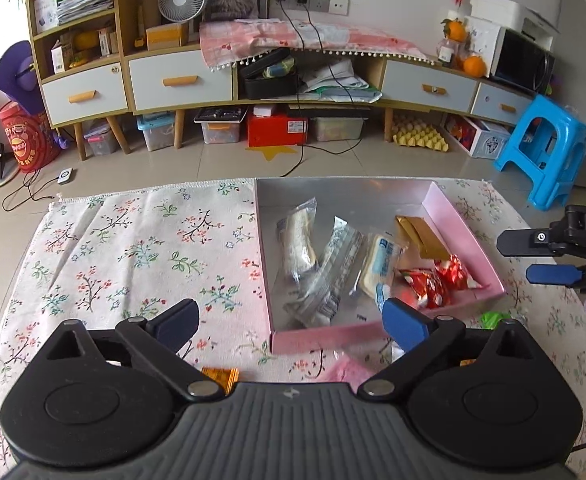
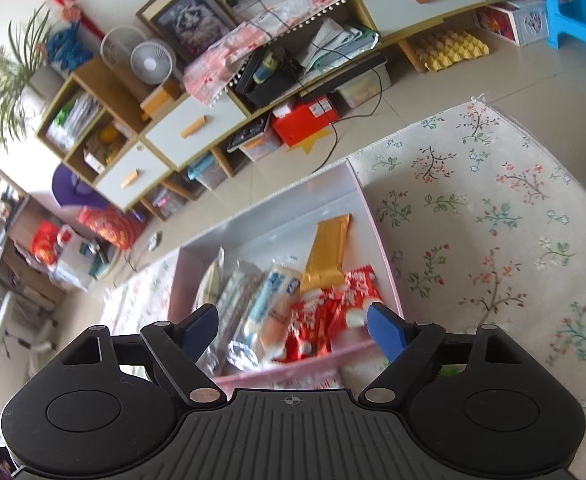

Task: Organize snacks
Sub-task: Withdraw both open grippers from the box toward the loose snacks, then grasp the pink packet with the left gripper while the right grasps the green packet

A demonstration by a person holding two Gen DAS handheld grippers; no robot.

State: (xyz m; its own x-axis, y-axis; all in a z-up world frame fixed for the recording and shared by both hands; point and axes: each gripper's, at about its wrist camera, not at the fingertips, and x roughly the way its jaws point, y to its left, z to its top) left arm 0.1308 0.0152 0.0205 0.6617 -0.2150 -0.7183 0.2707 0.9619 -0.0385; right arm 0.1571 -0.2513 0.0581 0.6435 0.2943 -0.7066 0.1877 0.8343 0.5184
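A pink box (image 1: 469, 224) with a grey floor sits on the floral cloth (image 1: 133, 248). It holds several snacks: clear-wrapped pastries (image 1: 301, 240), a white and blue packet (image 1: 383, 264), a gold packet (image 1: 417, 232) and red wrappers (image 1: 437, 280). My left gripper (image 1: 293, 320) is open and empty above the box's near wall. My right gripper (image 2: 293, 330) is open and empty over the box (image 2: 377, 232), above the red wrappers (image 2: 325, 312) and the white and blue packet (image 2: 273, 296). It also shows at the right edge of the left wrist view (image 1: 549, 256).
An orange wrapper (image 1: 219, 376), a pink packet (image 1: 345, 372) and a green item (image 1: 493, 318) lie on the cloth near my left gripper. A cabinet (image 1: 181, 80), storage bins and a blue stool (image 1: 545, 148) stand on the floor beyond the table edge.
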